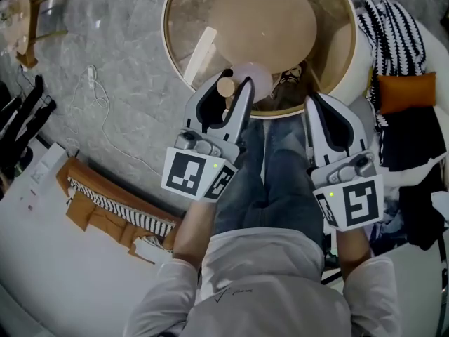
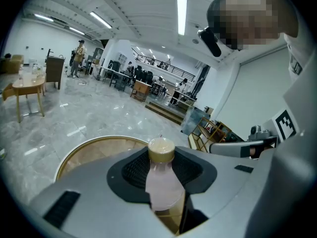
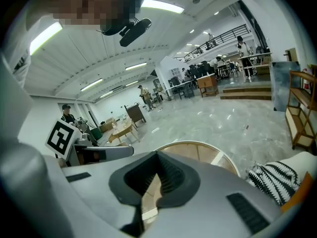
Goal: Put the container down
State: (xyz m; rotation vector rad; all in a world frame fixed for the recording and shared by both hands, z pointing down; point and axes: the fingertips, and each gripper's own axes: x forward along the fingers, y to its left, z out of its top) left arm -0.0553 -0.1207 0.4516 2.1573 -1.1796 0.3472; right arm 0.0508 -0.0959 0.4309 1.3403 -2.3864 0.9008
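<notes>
Your left gripper (image 1: pixel 235 84) is clamped on the bottle (image 1: pixel 251 78), held just above the table's (image 1: pixel 173 44) near rim, apparently ready for lowering. Right gripper (image 1: pixel 317 105), beside the table, is closed on nothing.

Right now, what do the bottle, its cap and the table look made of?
Bottle: pale pink, translucent and matte; probably plastic, though frosted glass is possible.
Cap: tan, opaque, smooth with a slight sheen; plastic or wood, can't tell which.
Table: pale wood-look rim around a see-through top, likely glass, since a round base shows through it.
</notes>
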